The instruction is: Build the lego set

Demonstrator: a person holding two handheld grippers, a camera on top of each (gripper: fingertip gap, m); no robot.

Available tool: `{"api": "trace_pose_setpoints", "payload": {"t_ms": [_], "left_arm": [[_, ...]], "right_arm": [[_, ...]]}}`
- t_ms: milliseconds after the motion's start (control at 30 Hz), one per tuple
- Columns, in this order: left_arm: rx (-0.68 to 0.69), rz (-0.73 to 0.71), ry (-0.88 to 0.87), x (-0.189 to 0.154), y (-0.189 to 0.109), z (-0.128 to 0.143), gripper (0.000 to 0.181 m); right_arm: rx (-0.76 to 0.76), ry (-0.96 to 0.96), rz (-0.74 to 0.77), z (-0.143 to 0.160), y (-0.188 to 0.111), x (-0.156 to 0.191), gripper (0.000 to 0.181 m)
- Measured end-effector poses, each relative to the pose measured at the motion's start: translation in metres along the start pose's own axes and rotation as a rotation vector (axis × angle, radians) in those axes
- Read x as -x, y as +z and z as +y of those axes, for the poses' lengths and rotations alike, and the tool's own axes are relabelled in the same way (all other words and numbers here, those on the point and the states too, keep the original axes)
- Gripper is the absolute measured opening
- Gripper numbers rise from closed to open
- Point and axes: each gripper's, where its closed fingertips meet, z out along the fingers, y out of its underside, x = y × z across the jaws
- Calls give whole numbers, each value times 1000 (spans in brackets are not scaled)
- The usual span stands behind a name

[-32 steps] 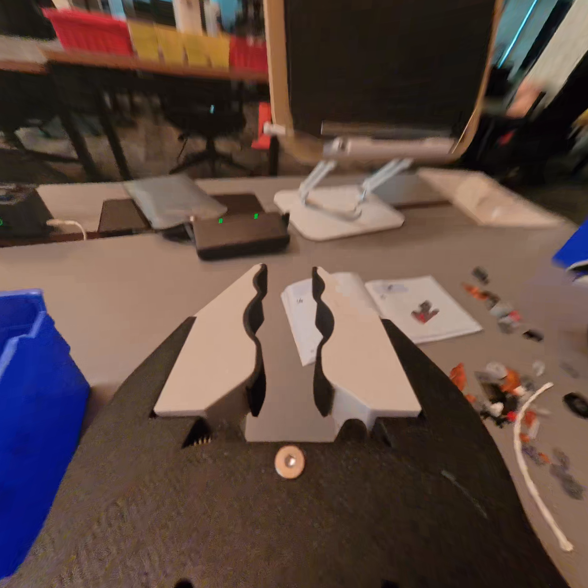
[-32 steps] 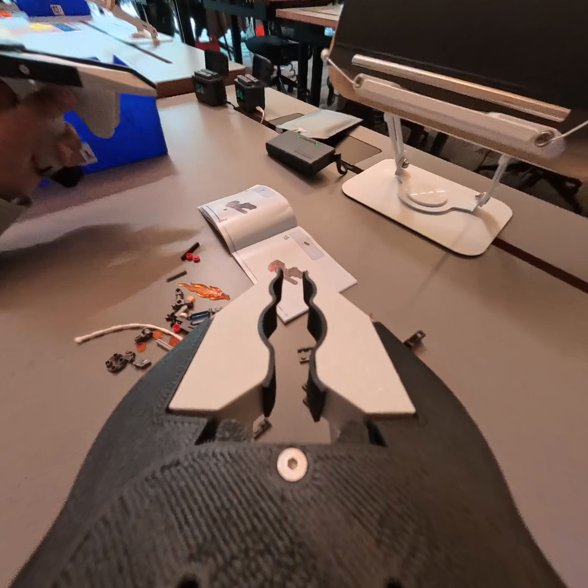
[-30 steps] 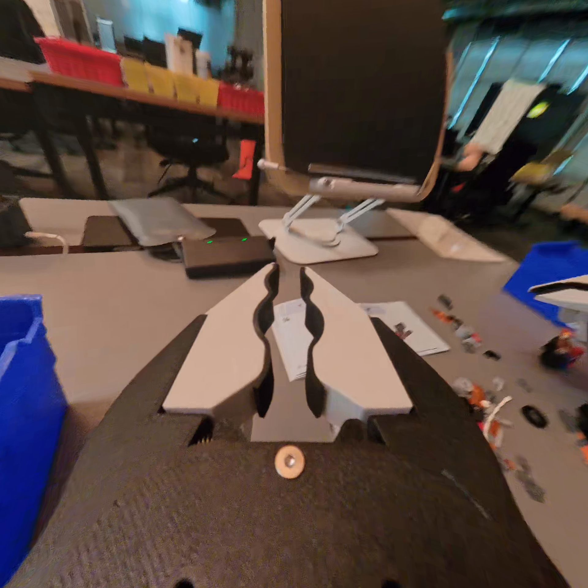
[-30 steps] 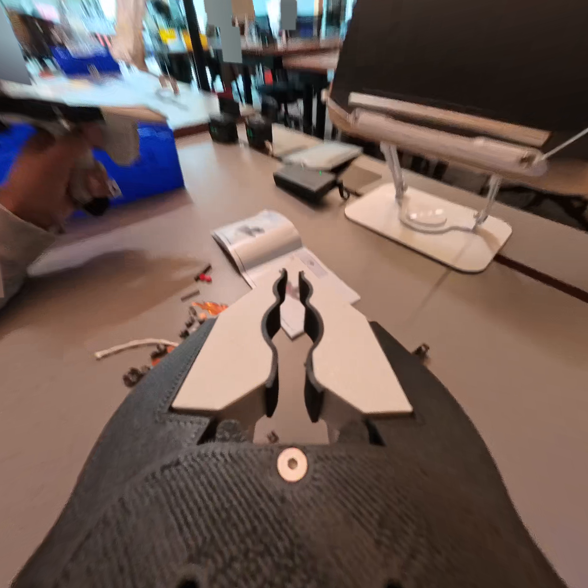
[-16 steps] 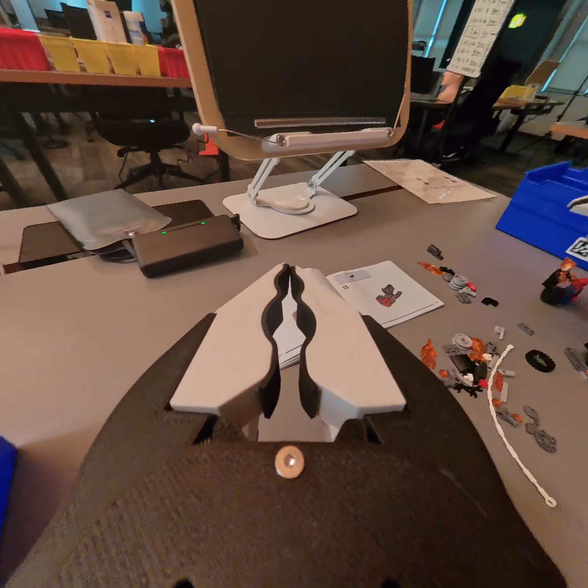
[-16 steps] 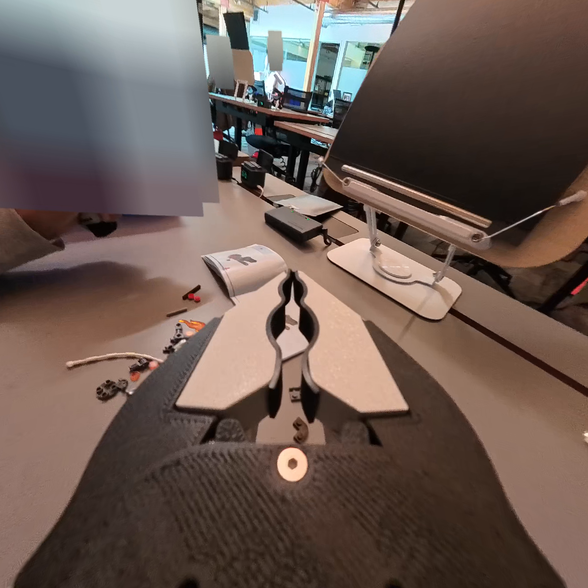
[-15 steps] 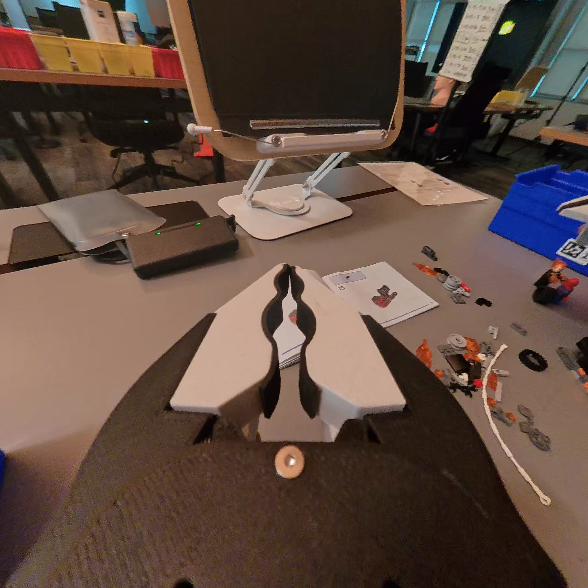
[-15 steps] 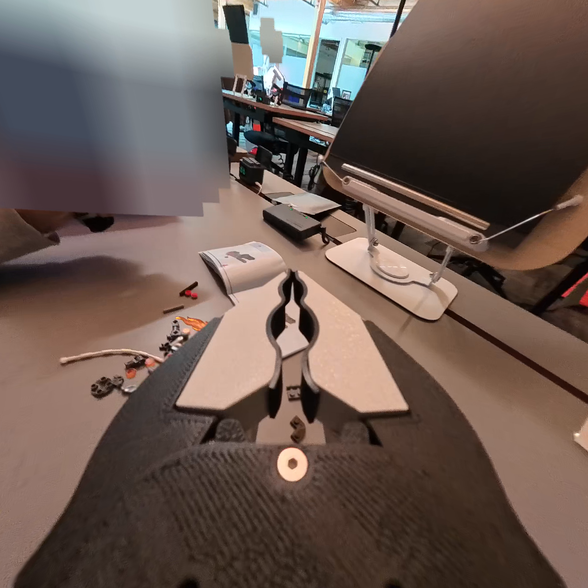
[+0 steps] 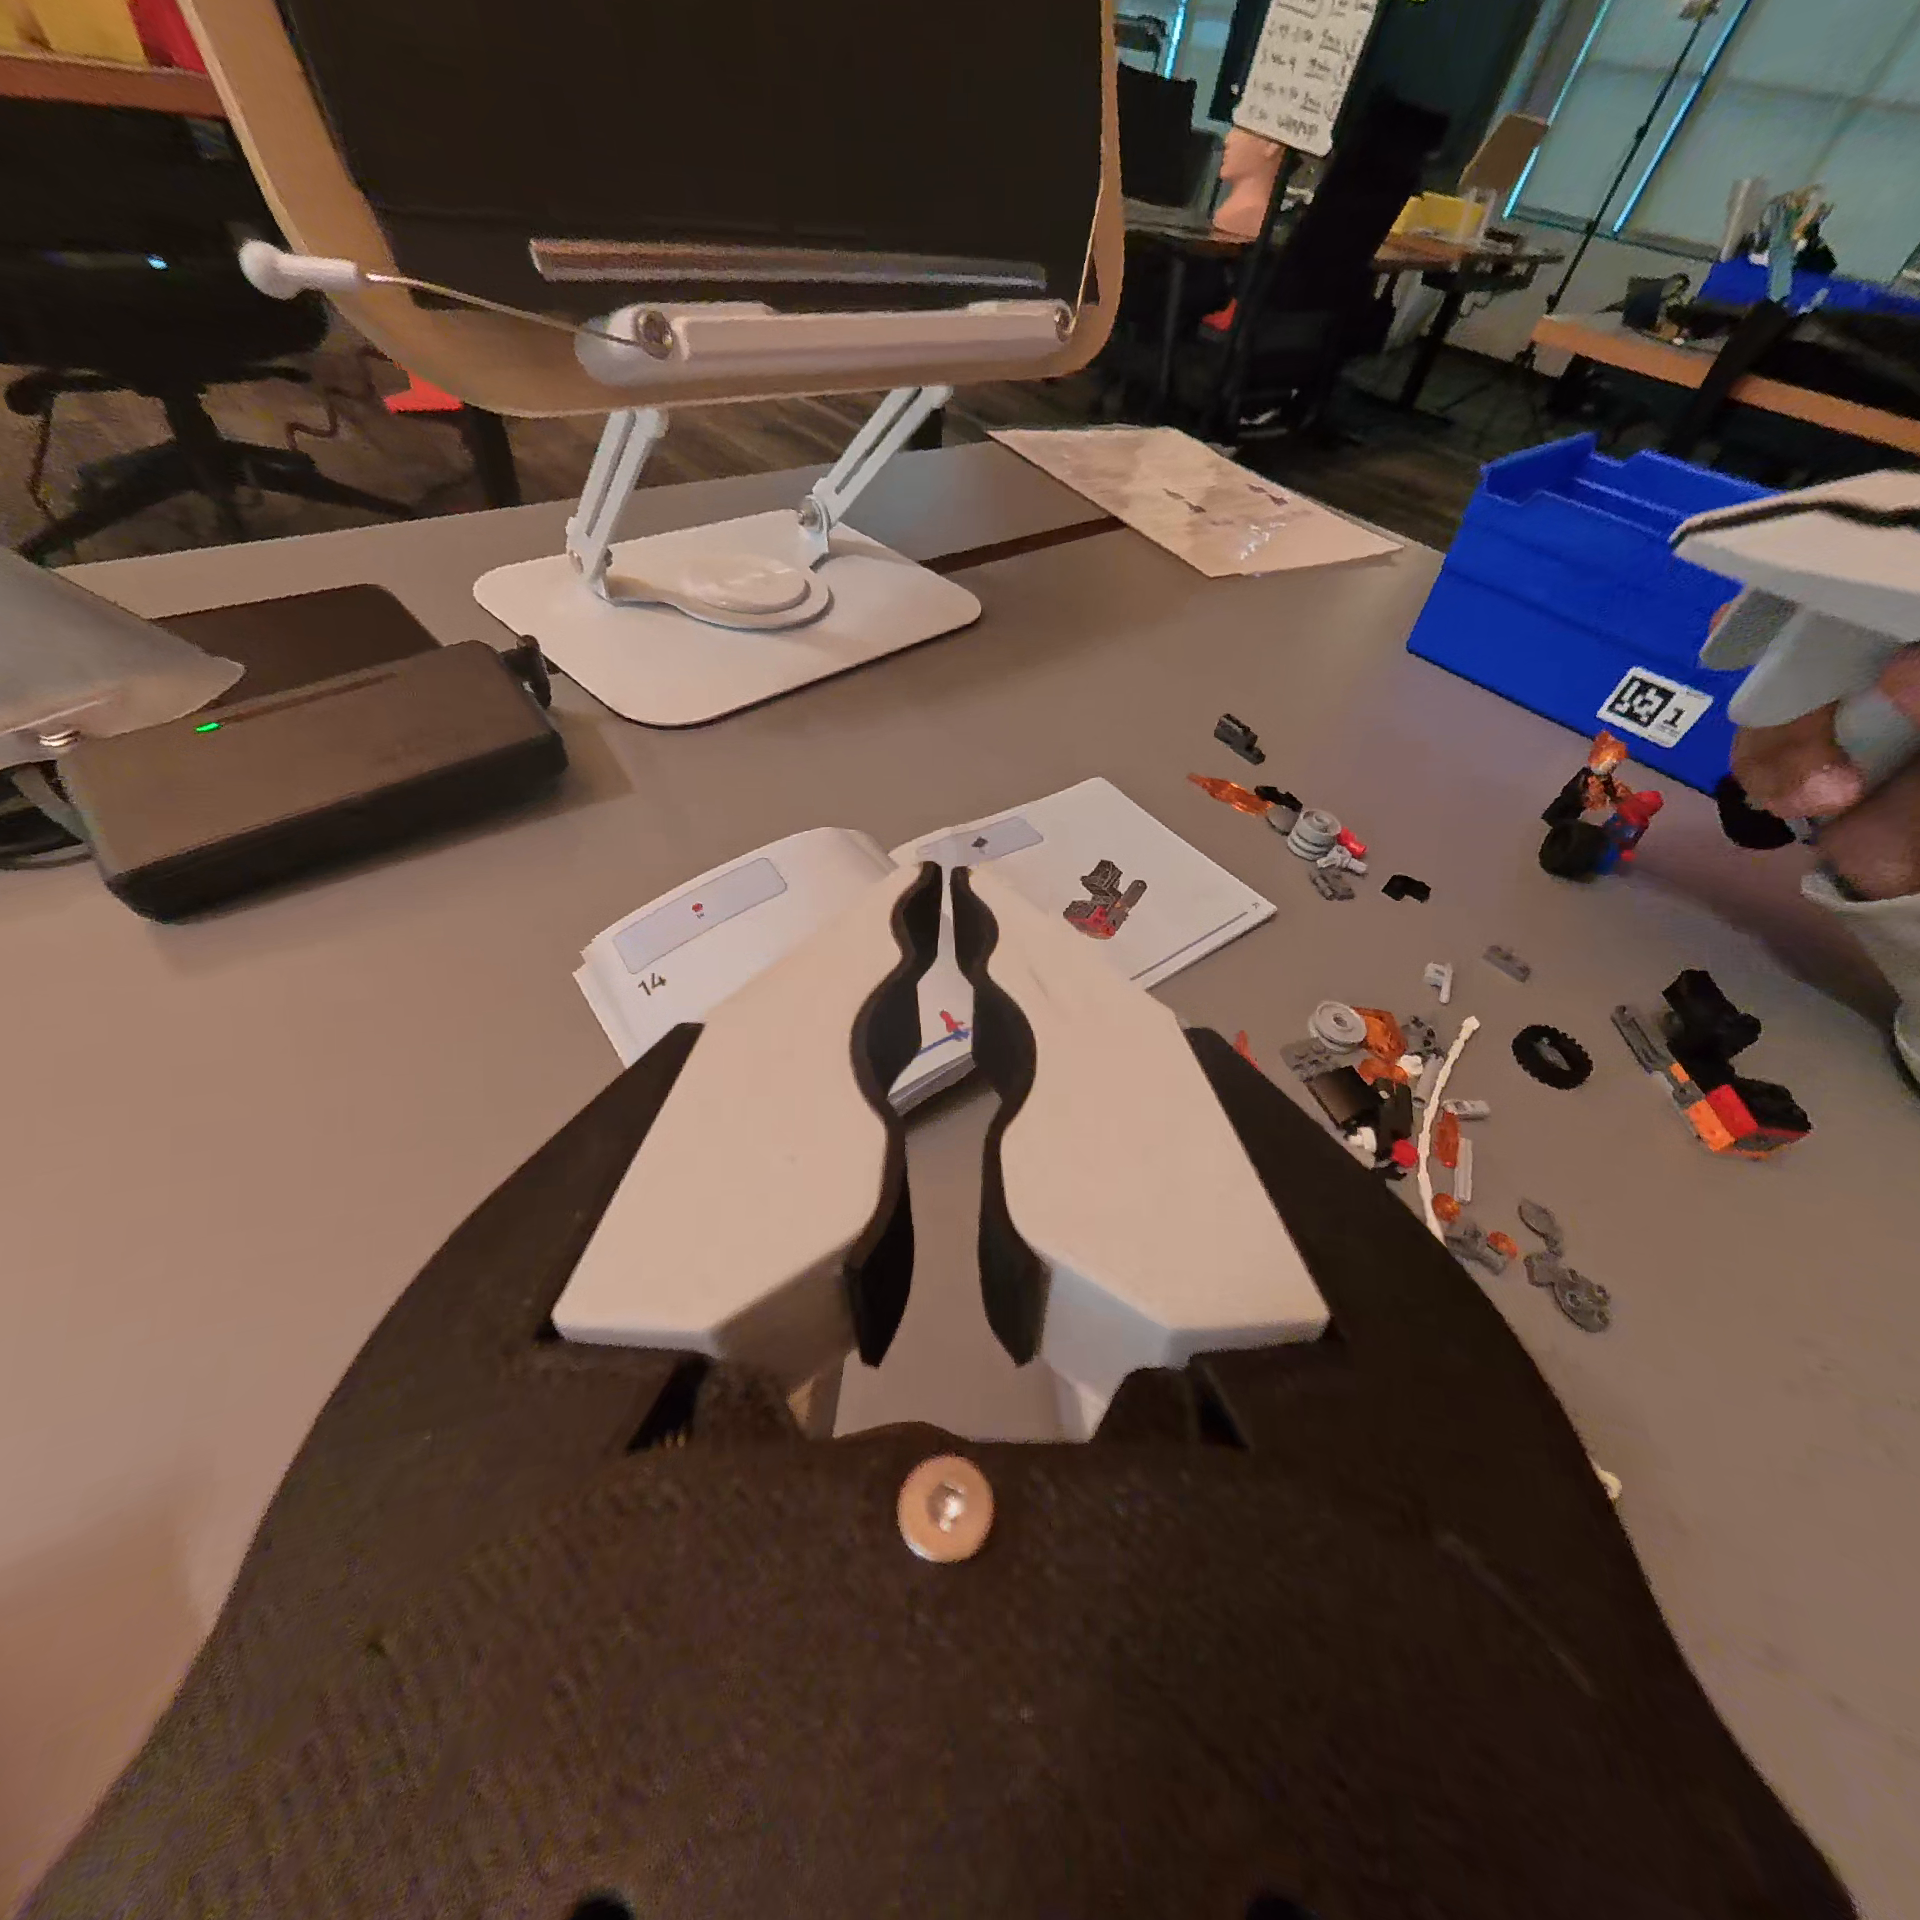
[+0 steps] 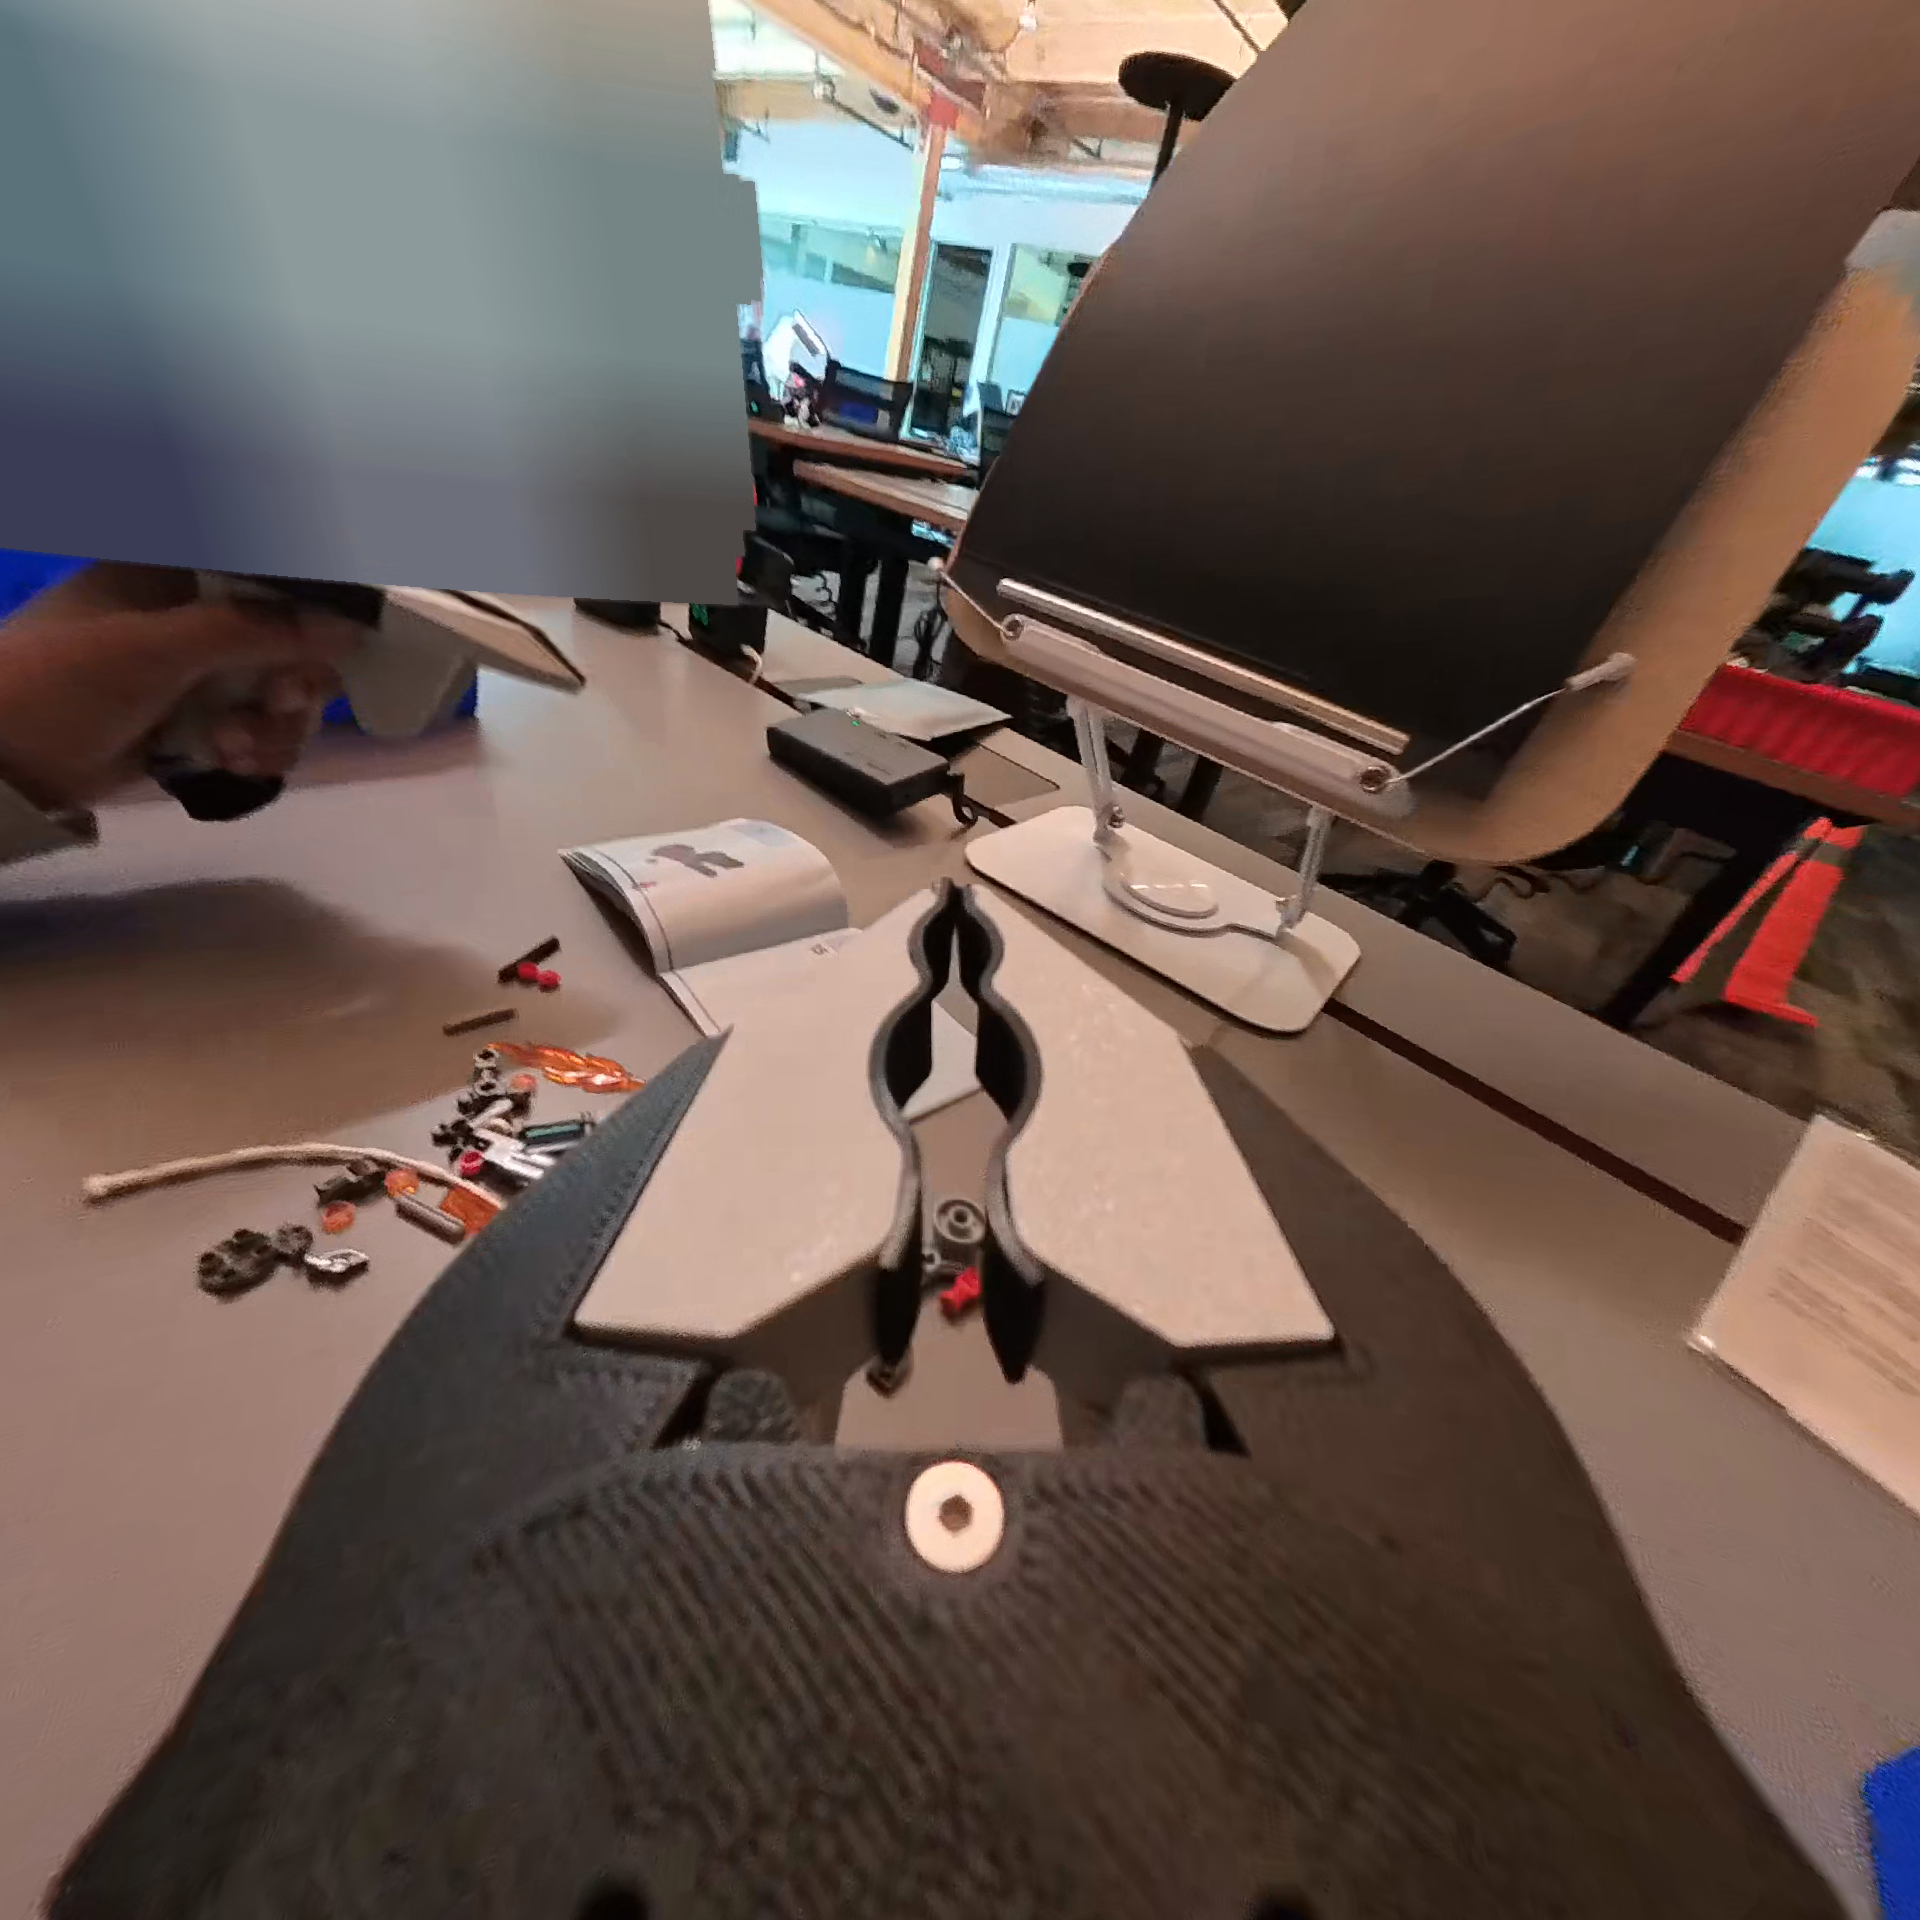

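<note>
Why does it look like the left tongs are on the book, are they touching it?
Cannot tell. In the left wrist view the left tongs overlap the open booklet, nearly closed and empty, but no view shows contact or a gap plainly.

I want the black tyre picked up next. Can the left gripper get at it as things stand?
Probably yes. The black tyre lies flat and alone on the table, to the right of the left gripper, with bare table around it. The gripper, shut and empty, must open first.
</note>
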Motion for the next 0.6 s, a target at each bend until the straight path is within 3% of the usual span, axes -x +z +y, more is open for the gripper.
{"api": "trace_pose_setpoints", "payload": {"t_ms": [333,467,600], "left_arm": [[82,77,33,-17,12,14,8],[203,317,94,-63,21,37,12],[394,601,215,-122,16,77,3]], "right_arm": [[-26,83,-67,-4,1,13,0],[-27,109,-75,-4,1,14,0],[-17,126,-78,-1,2,14,0]]}}
